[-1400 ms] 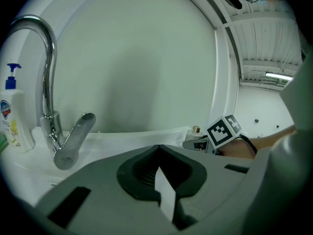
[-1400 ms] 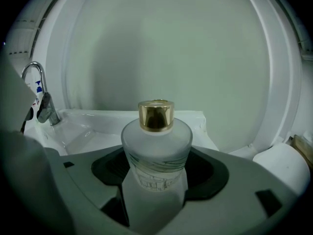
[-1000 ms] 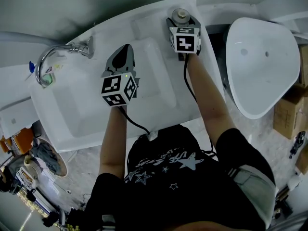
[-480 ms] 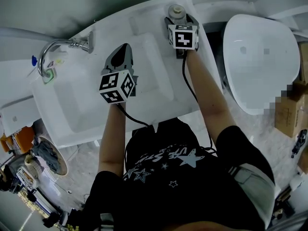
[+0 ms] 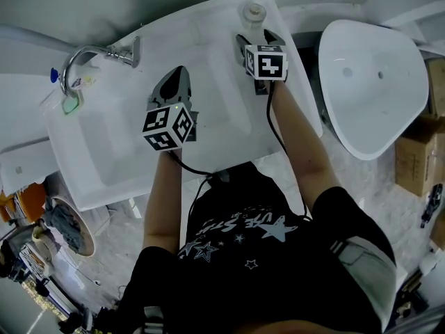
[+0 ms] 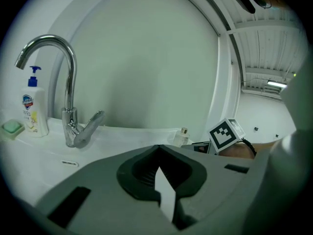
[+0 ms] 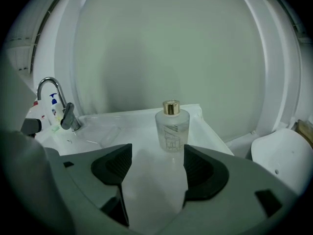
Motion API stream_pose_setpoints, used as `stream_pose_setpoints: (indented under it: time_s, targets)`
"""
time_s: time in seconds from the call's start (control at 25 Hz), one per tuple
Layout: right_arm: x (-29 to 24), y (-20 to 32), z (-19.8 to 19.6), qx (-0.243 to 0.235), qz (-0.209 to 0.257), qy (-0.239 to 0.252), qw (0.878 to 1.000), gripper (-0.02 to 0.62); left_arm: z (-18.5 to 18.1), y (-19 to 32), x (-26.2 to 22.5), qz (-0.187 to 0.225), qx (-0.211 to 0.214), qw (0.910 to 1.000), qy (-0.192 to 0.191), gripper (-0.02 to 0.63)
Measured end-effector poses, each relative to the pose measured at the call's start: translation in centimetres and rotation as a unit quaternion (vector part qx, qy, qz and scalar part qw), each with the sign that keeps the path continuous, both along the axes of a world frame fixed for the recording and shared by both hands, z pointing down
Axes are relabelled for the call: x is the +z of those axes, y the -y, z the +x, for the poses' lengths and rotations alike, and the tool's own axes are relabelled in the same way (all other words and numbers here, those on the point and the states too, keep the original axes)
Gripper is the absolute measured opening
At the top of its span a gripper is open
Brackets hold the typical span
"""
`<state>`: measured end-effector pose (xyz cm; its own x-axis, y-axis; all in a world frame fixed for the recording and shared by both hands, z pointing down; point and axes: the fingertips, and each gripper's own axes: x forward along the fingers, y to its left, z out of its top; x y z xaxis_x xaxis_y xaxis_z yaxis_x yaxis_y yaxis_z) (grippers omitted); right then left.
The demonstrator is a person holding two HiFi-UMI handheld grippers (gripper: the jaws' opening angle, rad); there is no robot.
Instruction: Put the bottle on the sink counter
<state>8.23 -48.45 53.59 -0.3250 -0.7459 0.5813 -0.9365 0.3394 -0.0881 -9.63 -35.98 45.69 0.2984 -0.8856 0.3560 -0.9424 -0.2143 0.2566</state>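
Observation:
A clear glass bottle (image 5: pixel 253 12) with a gold cap stands upright on the white sink counter (image 5: pixel 208 26), near its far right corner. My right gripper (image 5: pixel 256 40) is open just short of it, with nothing between its jaws. In the right gripper view the bottle (image 7: pixel 171 127) rises beyond the open right gripper (image 7: pixel 156 163), apart from both pads. My left gripper (image 5: pixel 177 75) hovers shut and empty over the counter's middle. The left gripper view shows the left gripper (image 6: pixel 157 151) closed, with the bottle (image 6: pixel 182 137) small at the far right.
A chrome faucet (image 5: pixel 83 58) curves over the basin (image 5: pixel 118 152) at the left, with a soap dispenser (image 6: pixel 34 109) and a green soap dish (image 5: pixel 71 105) beside it. A white ceramic fixture (image 5: pixel 375 82) and cardboard boxes (image 5: pixel 417 165) stand to the right of the counter.
My right gripper has drawn back toward the person, off the bottle, which now stands free on the counter. The left gripper has barely moved.

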Motion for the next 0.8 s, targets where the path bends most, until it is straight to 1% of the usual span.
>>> stream_pose_setpoints:
  time_s: [0.12, 0.28, 0.48, 0.52, 0.56, 0.6, 0.64, 0.72, 0.8]
  targets:
    - [-0.6, -1.9, -1.1, -0.012, 0.005, 0.011, 1.000, 0.327, -0.6, -1.5, 0.5, 0.001, -0.002, 1.0000, -0.006, 0.006]
    - [-2.0, -5.4, -2.9, -0.043, 0.015, 0.041, 0.998, 0.327, -1.1, -4.4, 0.6, 0.006, -0.004, 0.9998, -0.016, 0.008]
    - [-4.9, -10.4, -4.4, -0.063, 0.035, 0.045, 0.996, 0.318, -1.9, -9.2, -0.8, 0.017, -0.007, 0.9996, -0.020, 0.007]
    - [-5.4, -11.3, -4.6, -0.060, 0.040, 0.042, 0.997, 0.297, -2.3, -10.1, -1.2, 0.020, -0.007, 0.9996, -0.019, 0.007]
    - [-5.9, -12.2, -4.7, -0.052, 0.046, 0.036, 0.997, 0.236, -2.7, -11.1, -1.5, 0.022, -0.008, 0.9995, -0.019, 0.008]
    - [-6.3, -13.0, -4.7, -0.043, 0.053, 0.030, 0.997, 0.143, -3.1, -12.1, -1.8, 0.024, -0.009, 0.9995, -0.017, 0.007]
    - [-6.8, -13.9, -4.8, -0.036, 0.059, 0.028, 0.997, 0.124, -3.6, -13.1, -2.1, 0.026, -0.010, 0.9995, -0.016, 0.007]
    - [-7.7, -15.8, -5.1, -0.028, 0.070, 0.033, 0.997, 0.113, -4.5, -15.1, -2.6, 0.029, -0.012, 0.9994, -0.013, 0.008]
    - [-8.8, -17.7, -5.5, -0.022, 0.087, 0.035, 0.995, 0.060, -5.5, -17.0, -3.1, 0.033, -0.016, 0.9993, -0.011, 0.007]
